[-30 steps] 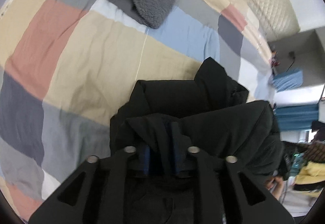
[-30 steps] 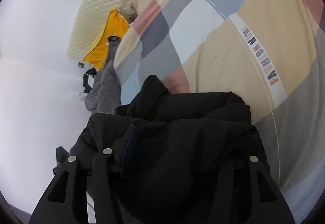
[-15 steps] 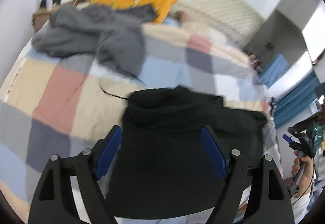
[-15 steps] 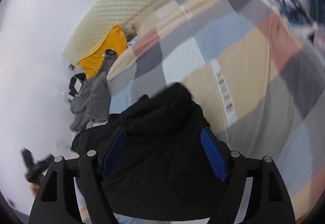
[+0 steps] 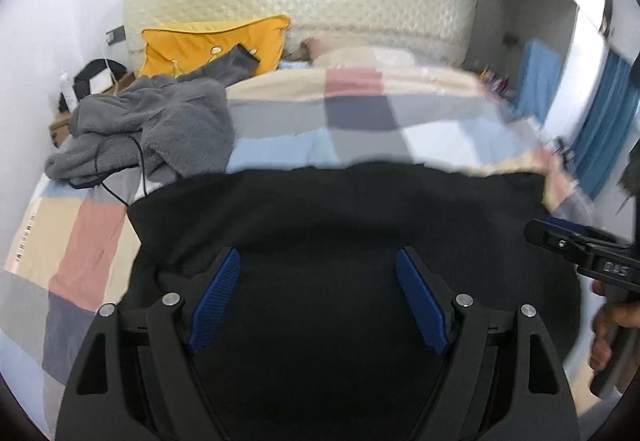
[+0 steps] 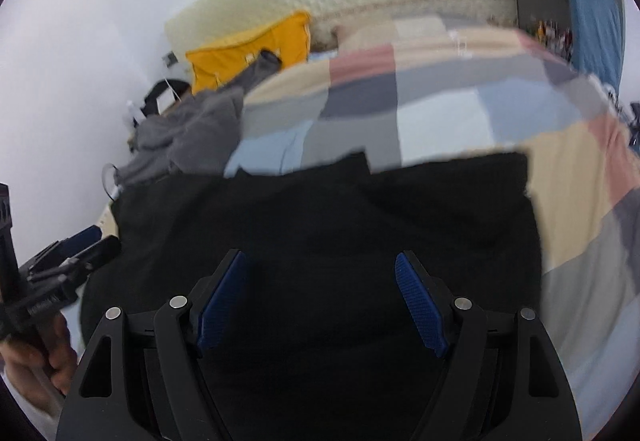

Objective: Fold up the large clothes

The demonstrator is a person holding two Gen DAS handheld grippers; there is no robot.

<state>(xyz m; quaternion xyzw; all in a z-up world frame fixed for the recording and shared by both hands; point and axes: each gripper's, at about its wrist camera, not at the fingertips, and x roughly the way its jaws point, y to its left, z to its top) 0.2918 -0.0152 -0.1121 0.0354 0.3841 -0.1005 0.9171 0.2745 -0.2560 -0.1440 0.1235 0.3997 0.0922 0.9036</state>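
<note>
Black bulky garment (image 5: 340, 225), folded into a squarish block, lies on the patchwork-quilted bed (image 5: 360, 129) directly ahead of and beneath both claws. My left claw (image 5: 316, 301) and right claw (image 6: 320, 305) have just been opening; each now stands spread, nothing between the blue pads (image 5: 216, 301). This fold looks done, I judge. A rumpled grey fleece garment (image 5: 160, 129), beyond and left of my claws, remains unfolded. No containers appear.
</note>
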